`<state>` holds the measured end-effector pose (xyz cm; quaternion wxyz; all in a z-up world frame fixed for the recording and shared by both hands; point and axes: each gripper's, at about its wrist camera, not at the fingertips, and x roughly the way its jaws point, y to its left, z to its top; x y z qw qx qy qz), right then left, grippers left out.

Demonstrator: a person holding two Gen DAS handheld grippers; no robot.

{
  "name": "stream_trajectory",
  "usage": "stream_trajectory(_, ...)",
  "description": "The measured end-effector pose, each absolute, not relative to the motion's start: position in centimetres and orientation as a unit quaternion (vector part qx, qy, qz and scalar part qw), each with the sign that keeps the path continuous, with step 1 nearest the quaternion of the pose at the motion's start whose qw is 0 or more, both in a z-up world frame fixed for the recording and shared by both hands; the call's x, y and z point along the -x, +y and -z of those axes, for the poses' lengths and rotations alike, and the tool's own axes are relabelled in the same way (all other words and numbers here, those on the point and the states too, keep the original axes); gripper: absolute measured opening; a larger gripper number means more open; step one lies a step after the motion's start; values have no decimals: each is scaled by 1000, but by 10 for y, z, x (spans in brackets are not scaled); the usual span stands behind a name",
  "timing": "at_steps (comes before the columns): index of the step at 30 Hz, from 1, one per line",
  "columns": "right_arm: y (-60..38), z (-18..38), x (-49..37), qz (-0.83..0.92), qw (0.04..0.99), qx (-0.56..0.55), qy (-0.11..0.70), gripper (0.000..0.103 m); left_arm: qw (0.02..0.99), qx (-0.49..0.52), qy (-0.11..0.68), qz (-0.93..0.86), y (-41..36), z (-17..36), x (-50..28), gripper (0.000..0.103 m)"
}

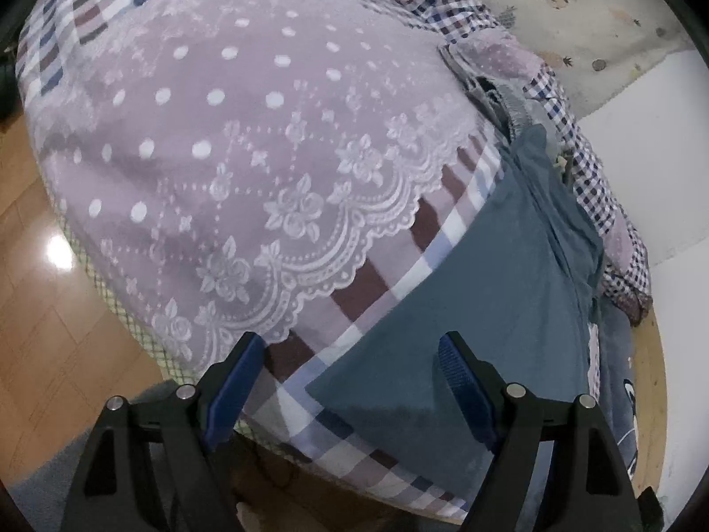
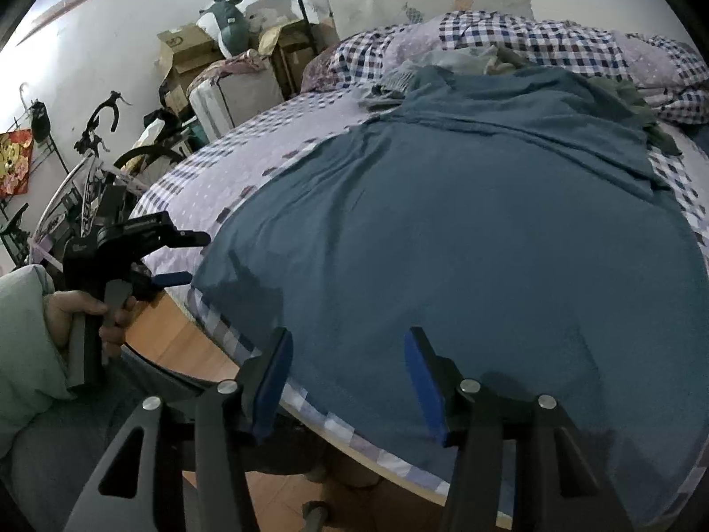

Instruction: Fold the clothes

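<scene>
Blue garment lies spread flat on the bed, hem at the bed's near edge. Left gripper and right gripper hover above that hem, jaws spread, holding nothing. Judgement: fits pre-fold or between folds; which hem corners to pinch isn't settled.

left gripper: black triangular-cutout finger frames, blue ribbed pads, silver round pins | right gripper: same black frames, blue pads, silver pins | person, left edge: pale green sleeve, grey handle
</scene>
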<state>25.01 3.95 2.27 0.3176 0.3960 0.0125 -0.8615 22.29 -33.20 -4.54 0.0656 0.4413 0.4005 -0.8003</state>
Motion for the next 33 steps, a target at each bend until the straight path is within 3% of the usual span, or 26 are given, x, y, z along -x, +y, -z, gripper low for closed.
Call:
stream_trajectory(6, 32, -21, -256, 858, 319, -403, 18, 56, 41, -433, 427, 792, -324, 52, -225, 84)
stream_trajectory(22, -26, -11, -302, 860, 327, -373, 121, 56, -76, -379, 515, 765, -328, 47, -224, 84)
stream_trajectory(33, -49, 18, -300, 847, 330, -393, 139, 57, -41, -386, 529, 754, -340, 51, -227, 84)
